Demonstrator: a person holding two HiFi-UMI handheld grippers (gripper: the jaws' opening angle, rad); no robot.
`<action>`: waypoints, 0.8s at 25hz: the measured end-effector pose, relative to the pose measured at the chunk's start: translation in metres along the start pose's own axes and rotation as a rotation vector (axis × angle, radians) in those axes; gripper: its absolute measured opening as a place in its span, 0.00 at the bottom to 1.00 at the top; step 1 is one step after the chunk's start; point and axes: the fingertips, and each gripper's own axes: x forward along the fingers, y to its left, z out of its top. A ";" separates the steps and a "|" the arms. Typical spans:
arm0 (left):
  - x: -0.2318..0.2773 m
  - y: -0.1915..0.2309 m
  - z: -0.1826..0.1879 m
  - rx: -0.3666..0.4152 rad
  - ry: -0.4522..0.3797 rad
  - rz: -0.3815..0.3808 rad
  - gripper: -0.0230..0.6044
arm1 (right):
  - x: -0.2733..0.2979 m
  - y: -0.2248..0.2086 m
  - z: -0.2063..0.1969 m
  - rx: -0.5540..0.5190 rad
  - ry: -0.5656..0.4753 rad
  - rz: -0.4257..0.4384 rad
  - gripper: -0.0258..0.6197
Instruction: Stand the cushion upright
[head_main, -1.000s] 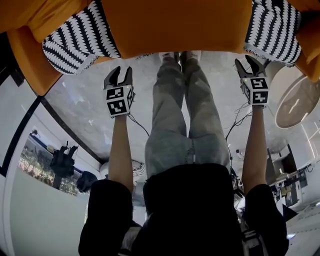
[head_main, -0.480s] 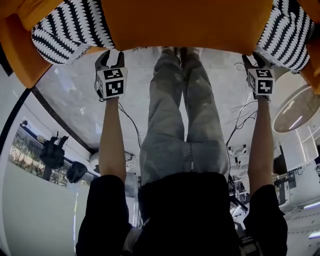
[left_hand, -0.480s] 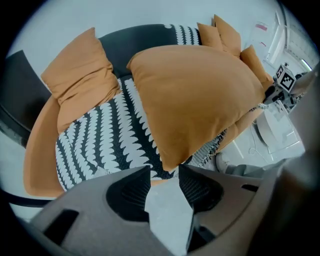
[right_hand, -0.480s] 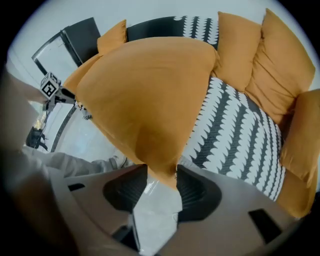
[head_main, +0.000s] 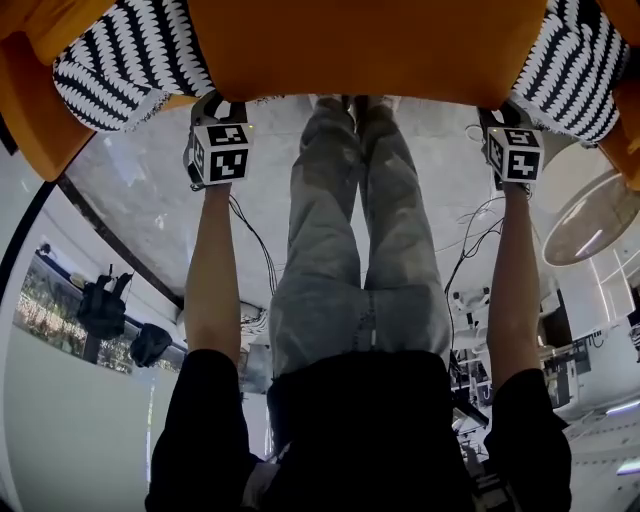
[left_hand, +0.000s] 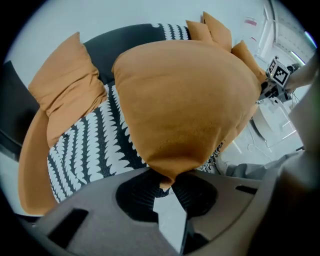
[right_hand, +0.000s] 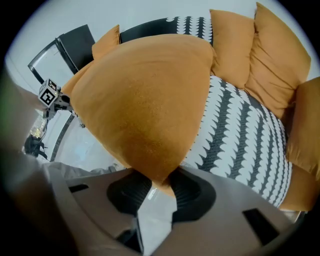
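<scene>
The cushion (head_main: 370, 50) is a large, plump, plain orange pillow with a soft, faintly grainy cover and pointed corners. In the head view it fills the 12 o'clock part of the frame. It lies on the sofa's black-and-white patterned seat (head_main: 130, 65), which shows past it at 10 and 2 o'clock.

Its long axis runs from 9 to 3 o'clock, and its near edge faces the person at 6 o'clock, over the seat's front. Whether that edge is lifted off the seat I cannot tell.

The left gripper (head_main: 218, 103), at 11 o'clock, is at the near left corner. Its jaws are closing, and in the left gripper view (left_hand: 170, 182) the corner's tip is pinched between the pads. The right gripper (head_main: 505, 112), at 1 o'clock, is also closing, with both pads against the near right corner (right_hand: 159, 182).

From each pinched corner the cushion (left_hand: 185, 100) swells away toward 12 o'clock. More orange pillows (right_hand: 232, 42) stand behind it.
</scene>
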 end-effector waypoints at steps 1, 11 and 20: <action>-0.001 -0.003 0.004 0.001 -0.004 0.004 0.14 | -0.002 -0.001 0.001 0.016 -0.010 0.003 0.19; -0.029 0.003 0.015 -0.070 -0.002 -0.017 0.11 | -0.024 0.008 0.016 0.132 -0.037 0.006 0.11; -0.087 0.022 0.041 -0.147 -0.024 -0.041 0.11 | -0.076 0.013 0.047 0.256 -0.106 -0.013 0.11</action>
